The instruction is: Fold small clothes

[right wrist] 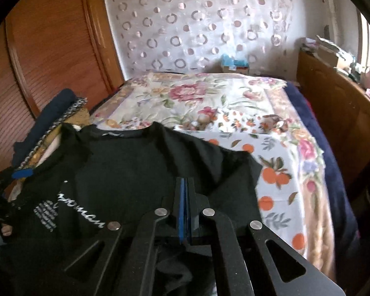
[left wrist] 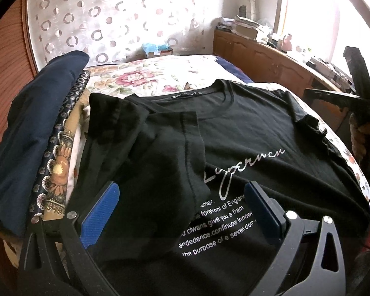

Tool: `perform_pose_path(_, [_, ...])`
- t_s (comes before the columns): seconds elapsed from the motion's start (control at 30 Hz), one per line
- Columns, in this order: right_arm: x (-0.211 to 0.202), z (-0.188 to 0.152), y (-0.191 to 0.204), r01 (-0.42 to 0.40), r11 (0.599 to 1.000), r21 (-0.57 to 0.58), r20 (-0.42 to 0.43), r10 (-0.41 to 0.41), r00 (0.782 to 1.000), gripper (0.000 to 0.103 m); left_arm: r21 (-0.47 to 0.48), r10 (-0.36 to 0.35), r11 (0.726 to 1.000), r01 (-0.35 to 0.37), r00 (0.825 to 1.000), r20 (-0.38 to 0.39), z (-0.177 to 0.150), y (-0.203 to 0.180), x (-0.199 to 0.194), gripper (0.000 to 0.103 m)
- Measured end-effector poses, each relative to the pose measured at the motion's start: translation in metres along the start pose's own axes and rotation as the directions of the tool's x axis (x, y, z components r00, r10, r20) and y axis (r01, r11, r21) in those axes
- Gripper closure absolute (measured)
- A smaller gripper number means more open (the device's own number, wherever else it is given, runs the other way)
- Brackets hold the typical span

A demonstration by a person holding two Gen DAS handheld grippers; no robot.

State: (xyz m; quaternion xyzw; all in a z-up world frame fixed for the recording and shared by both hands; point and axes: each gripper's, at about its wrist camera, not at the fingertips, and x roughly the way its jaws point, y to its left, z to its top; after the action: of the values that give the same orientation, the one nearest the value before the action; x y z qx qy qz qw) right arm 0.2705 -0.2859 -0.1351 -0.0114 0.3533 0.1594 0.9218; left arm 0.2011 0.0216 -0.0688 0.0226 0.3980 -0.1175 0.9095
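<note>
Black cotton T-shirt with white printed lettering [left wrist: 246, 133] is lying face up across the near end of a floral-print bed cover [left wrist: 148, 76], collar toward the top of both frames, hem running out under the bottom edges. Its long axis is running bottom to top in the left wrist view.

One sleeve side is lying folded inward over the chest, left of centre in the left wrist view, covering the start of the script word. The other sleeve [right wrist: 239, 162] is lying flat and unfolded, centre-right in the right wrist view.

Left gripper [left wrist: 185, 212]: blue-padded fingers are standing well apart at the bottom of its frame, one on each side of the folded flap and text block. Nothing is being pinched.

Right gripper [right wrist: 185, 209]: fingers are pressed together, blue pads meeting with no gap. Black cloth is bunching directly below them; whether a thin layer is caught between the pads I cannot tell.

Key relation: the unfolded sleeve is lying just ahead and to the right of the right gripper's tips, so the right hand is the nearer one. Judgement: the next fold is carrying that side leftward across the chest.

Count: one T-shirt, two grippers. One stack of folded clothes [left wrist: 37, 135] is sitting at the left, touching the shirt; at least three layers are showing: dark navy, patterned, pale.
</note>
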Motion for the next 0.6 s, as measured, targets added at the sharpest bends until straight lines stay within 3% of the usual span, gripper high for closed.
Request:
perform_pose_path(0.07, [0.001, -0.007, -0.002, 0.065, 0.998, 0.01, -0.018, -0.065, 0.998, 0.098, -0.002, -0.001, 1.0, 0.001, 1.0, 0.002, -0.001, 0.001, -0.001, 0.001])
perform_pose_path(0.1, [0.003, -0.01, -0.006, 0.1, 0.995, 0.011, -0.031, -0.099, 0.995, 0.087, -0.002, -0.002, 1.0, 0.002, 1.0, 0.002, -0.001, 0.001, -0.001, 0.001])
perform_pose_path(0.13, [0.007, -0.015, -0.011, 0.135, 0.991, 0.018, -0.048, -0.134, 0.99, 0.069, -0.002, -0.004, 1.0, 0.004, 1.0, 0.002, -0.001, 0.001, -0.001, 0.001])
perform_pose_path(0.2, [0.01, -0.023, -0.019, 0.151, 0.987, 0.045, -0.067, -0.148, 0.987, 0.051, 0.0, -0.007, 1.0, 0.007, 1.0, 0.002, -0.002, 0.0, -0.001, 0.001])
perform_pose_path(0.43, [0.018, -0.049, -0.036, 0.164, 0.983, 0.083, -0.134, -0.153, 0.979, 0.051, 0.006, -0.014, 1.0, 0.014, 1.0, 0.004, -0.001, -0.001, -0.002, 0.001])
perform_pose_path(0.57, [0.014, -0.046, -0.04, 0.147, 0.984, 0.098, -0.125, -0.134, 0.983, 0.052, 0.01, -0.016, 1.0, 0.016, 1.0, 0.002, 0.001, -0.002, 0.0, 0.001])
perform_pose_path(0.6, [0.012, -0.045, -0.041, 0.143, 0.985, 0.093, -0.123, -0.131, 0.984, 0.058, 0.014, -0.015, 1.0, 0.015, 1.0, 0.002, 0.002, -0.003, 0.0, 0.001])
